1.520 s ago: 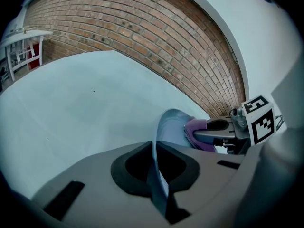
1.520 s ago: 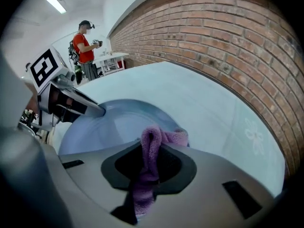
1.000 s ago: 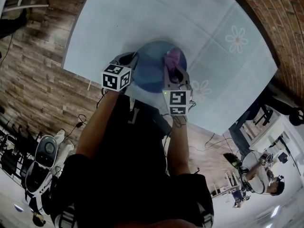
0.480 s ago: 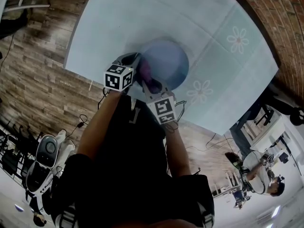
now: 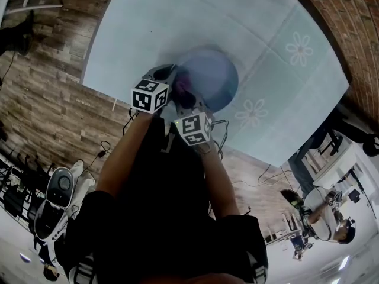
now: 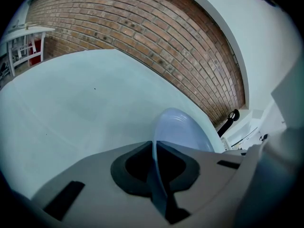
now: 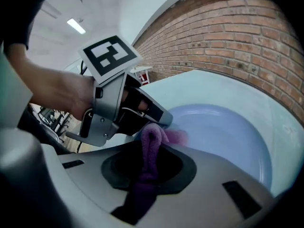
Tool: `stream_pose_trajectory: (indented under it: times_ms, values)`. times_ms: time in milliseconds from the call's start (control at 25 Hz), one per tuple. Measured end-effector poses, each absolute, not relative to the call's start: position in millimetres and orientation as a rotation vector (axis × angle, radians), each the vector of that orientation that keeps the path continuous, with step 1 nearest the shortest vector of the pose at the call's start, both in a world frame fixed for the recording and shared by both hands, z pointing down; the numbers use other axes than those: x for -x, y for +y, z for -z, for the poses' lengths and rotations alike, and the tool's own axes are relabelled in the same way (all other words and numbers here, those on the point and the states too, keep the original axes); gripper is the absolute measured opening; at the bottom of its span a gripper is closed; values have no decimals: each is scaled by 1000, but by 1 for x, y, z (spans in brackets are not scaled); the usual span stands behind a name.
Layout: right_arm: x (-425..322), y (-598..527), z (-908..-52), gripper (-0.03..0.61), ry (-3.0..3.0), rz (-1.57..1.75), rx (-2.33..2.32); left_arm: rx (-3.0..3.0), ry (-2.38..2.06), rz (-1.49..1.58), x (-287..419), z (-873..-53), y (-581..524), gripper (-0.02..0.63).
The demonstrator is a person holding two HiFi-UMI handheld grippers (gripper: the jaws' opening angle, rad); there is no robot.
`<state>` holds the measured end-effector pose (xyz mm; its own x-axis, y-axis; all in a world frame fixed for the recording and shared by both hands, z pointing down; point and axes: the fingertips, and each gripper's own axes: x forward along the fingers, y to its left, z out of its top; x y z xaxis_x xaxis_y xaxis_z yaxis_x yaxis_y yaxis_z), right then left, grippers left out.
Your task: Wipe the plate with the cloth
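A pale blue plate (image 5: 212, 78) lies on the light blue tablecloth (image 5: 177, 16) near the table's front edge. My left gripper (image 5: 170, 76) is shut on the plate's left rim. In the left gripper view the plate (image 6: 183, 132) runs edge-on into the left gripper (image 6: 156, 150). My right gripper (image 5: 185, 96) is shut on a purple cloth (image 5: 181, 85) at the plate's near left part, right beside the left gripper. In the right gripper view the cloth (image 7: 151, 144) sticks out of the right gripper (image 7: 150, 152) and touches the plate (image 7: 228, 137) close under the left gripper (image 7: 164, 120).
The tablecloth carries flower prints (image 5: 300, 48) at the right. A brick wall (image 5: 346, 22) borders the table's far side. Wood floor (image 5: 41, 99) lies to the left, with equipment (image 5: 56, 194) and cables on it. A person (image 5: 325, 218) is at the lower right.
My right gripper has swept the purple cloth from the plate's right part across to its near left, ending beside the left gripper. The left gripper and the plate have stayed put.
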<state>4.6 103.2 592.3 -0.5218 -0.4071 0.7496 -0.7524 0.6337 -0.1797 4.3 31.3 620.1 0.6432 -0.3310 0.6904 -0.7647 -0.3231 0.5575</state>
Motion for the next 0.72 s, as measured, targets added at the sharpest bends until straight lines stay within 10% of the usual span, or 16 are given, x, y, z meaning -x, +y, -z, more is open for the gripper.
stream_pose_trajectory:
  times_ms: [720]
  values:
    - [-64, 70, -599, 75, -2013, -539, -1064, -1922, -843, -582, 5, -624, 29, 43]
